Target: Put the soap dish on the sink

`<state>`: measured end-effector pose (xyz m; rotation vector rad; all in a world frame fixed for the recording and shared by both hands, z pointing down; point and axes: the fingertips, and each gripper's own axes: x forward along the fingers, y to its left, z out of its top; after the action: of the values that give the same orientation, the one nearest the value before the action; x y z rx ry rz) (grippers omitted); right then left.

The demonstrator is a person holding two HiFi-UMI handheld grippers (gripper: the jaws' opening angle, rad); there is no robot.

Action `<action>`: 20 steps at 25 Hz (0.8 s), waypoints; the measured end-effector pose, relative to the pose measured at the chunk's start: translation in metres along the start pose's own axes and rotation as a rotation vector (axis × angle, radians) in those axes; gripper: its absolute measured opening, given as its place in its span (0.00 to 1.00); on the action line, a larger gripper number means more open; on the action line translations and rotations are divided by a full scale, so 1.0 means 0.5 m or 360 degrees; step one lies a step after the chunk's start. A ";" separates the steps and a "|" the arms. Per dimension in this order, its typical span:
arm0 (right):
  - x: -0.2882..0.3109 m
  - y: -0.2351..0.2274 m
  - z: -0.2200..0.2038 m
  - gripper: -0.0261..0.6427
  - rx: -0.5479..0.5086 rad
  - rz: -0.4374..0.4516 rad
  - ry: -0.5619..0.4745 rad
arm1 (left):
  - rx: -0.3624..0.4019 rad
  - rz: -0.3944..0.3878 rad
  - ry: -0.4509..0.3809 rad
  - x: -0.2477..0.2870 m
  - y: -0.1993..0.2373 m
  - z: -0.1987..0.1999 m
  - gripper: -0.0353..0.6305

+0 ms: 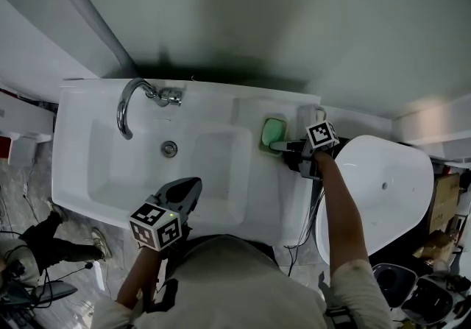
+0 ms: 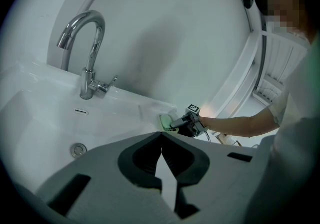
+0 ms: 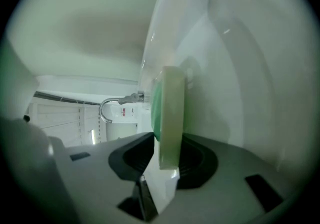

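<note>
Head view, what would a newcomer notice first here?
The green soap dish stands out, gripped at its edge by the right gripper at the right-hand ledge of the white sink. The chrome tap curves over it at the back left, and the left gripper hangs shut and empty near the front rim.

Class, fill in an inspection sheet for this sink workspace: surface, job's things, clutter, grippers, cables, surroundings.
Surface: white sink, faucet at the back.
Job's things: green soap dish at the sink's right ledge, held; contact unclear.
Clutter: nothing seen.
Grippers: right gripper shut on the soap dish; left gripper shut, empty, over the front rim.
Cables: cable hanging beside the sink's right side.
Surroundings: white tub to the right; a person's legs at left.
</note>
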<state>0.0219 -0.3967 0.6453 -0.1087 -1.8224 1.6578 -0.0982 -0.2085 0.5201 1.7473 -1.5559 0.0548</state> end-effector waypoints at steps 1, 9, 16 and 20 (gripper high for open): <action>-0.001 -0.002 0.005 0.22 -0.0020 -0.0008 -0.0010 | 0.0000 -0.0002 0.0003 0.002 0.000 0.000 0.08; -0.040 -0.022 0.032 0.27 -0.0139 -0.0296 -0.0105 | 0.0006 -0.0014 0.0020 0.009 -0.003 -0.005 0.08; -0.061 -0.040 0.044 0.36 -0.0359 -0.0668 -0.0157 | 0.0025 -0.0030 0.0026 0.012 -0.006 -0.008 0.08; -0.080 -0.050 0.046 0.41 -0.0449 -0.0923 -0.0182 | 0.0050 -0.0045 0.0035 0.011 -0.012 -0.010 0.08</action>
<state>0.0502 -0.4403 0.6522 0.3682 -1.9258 1.0187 -0.0891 -0.2103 0.5232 1.7873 -1.5221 0.0845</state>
